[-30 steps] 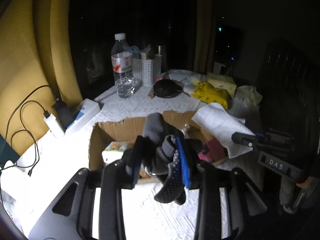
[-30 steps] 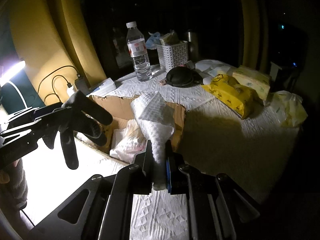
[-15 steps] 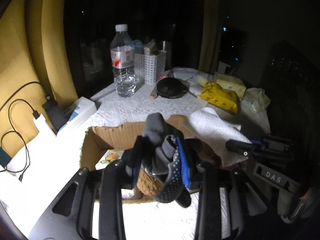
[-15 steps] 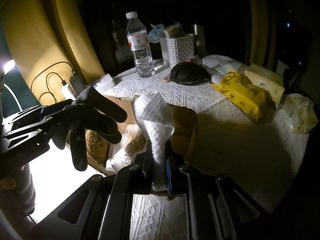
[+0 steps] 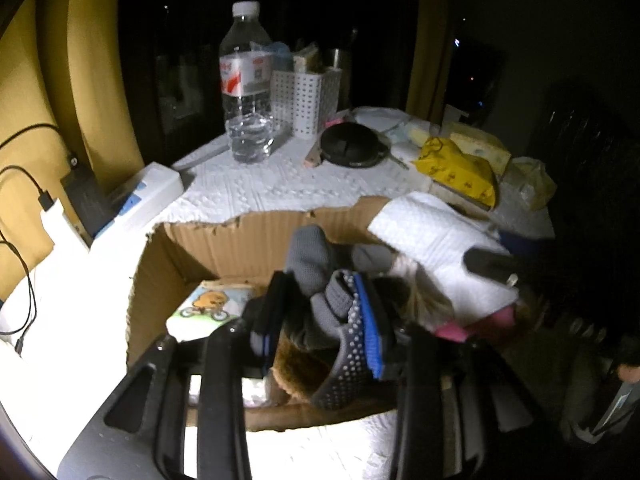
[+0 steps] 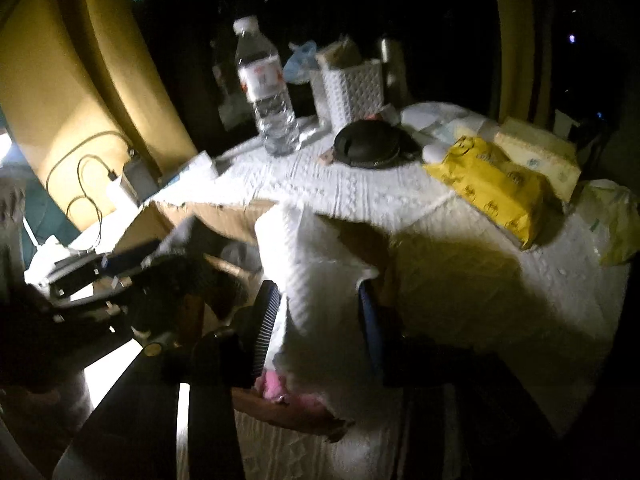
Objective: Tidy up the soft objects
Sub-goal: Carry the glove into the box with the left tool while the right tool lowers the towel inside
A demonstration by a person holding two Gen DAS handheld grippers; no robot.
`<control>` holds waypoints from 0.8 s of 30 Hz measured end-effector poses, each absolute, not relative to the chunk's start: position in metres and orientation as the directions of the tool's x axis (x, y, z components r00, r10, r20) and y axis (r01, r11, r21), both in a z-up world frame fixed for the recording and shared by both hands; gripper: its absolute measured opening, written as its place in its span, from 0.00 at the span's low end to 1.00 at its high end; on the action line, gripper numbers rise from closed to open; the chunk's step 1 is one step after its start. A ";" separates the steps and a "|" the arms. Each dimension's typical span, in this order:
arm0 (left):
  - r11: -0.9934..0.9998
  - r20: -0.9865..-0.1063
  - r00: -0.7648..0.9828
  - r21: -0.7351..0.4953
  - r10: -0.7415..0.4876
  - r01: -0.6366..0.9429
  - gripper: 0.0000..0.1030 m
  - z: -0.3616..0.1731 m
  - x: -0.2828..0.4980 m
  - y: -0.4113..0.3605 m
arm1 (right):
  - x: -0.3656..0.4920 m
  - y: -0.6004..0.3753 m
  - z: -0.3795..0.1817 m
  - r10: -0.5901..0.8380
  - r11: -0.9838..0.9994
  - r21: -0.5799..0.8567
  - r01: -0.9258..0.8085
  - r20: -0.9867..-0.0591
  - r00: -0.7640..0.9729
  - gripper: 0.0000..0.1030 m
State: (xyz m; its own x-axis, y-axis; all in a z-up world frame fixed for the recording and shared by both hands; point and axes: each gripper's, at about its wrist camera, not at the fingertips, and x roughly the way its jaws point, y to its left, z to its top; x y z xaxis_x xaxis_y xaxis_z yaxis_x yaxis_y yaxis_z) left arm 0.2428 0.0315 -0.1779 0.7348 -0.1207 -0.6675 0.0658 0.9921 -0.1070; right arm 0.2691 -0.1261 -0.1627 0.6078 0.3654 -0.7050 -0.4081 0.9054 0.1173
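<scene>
The left tongs [image 5: 320, 316] hung over the open cardboard box [image 5: 224, 248], clamped on a grey glove [image 5: 324, 296] with a dotted palm, though the jaws were just beginning to ease apart. The glove's fingers stood up above the pads and its cuff drooped toward the box's near wall. Down in the box, on the left, lay a small pack with a cartoon bear on a bicycle [image 5: 212, 304], and something brown and furry [image 5: 300, 368] sat right under the glove.

Over on the right, the right tongs [image 6: 316, 320] were opening too. The white padded cloth [image 6: 316, 280] stood between the jaws, which were spread wide; whether the pads still touched it, I could not tell. The cloth rested over the box's right corner, with something pink [image 6: 276, 384] peeking from beneath it.

Farther back on the tabletop [image 5: 256, 196], covered in white paper towel, stood a water bottle [image 5: 246, 88], a white perforated basket [image 5: 306, 100], a round black lid [image 5: 352, 148] and a yellow pack of wipes [image 5: 460, 172]. A charger and cables [image 5: 44, 208] lay at the far left.
</scene>
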 end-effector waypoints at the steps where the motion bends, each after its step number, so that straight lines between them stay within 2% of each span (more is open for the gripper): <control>1: 0.992 -0.669 0.733 -0.107 -0.122 0.067 0.36 -0.179 0.243 0.031 | 0.269 -0.128 -0.160 0.353 0.912 0.106 -0.395 -0.695 0.627 0.45; 3: 0.992 -0.672 0.731 -0.105 -0.119 0.065 0.38 -0.180 0.244 0.030 | 0.270 -0.131 -0.157 0.323 0.924 0.078 -0.373 -0.682 0.657 0.51; 9: 0.992 -0.687 0.717 -0.106 -0.120 0.064 0.45 -0.184 0.247 0.028 | 0.281 -0.141 -0.173 0.236 0.953 0.036 -0.300 -0.710 0.663 0.54; 13: 0.993 -0.693 0.711 -0.104 -0.115 0.059 0.49 -0.186 0.248 0.027 | 0.288 -0.142 -0.187 0.232 0.954 0.047 -0.297 -0.742 0.629 0.55; 20: 0.994 -0.700 0.706 -0.090 -0.105 0.058 0.50 -0.187 0.249 0.025 | 0.304 -0.140 -0.215 0.216 0.960 0.068 -0.272 -0.799 0.562 0.55; 24: 0.995 -0.702 0.705 -0.088 -0.101 0.054 0.50 -0.186 0.248 0.025 | 0.302 -0.141 -0.217 0.222 0.961 0.080 -0.265 -0.796 0.563 0.55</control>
State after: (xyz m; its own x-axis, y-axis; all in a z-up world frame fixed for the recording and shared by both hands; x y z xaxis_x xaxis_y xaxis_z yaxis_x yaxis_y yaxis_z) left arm 0.2482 0.0248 -0.1863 0.7046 -0.1007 -0.7025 0.0543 0.9946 -0.0881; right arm 0.3021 -0.1415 -0.2165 0.5631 0.2217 -0.7961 -0.2651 0.9609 0.0801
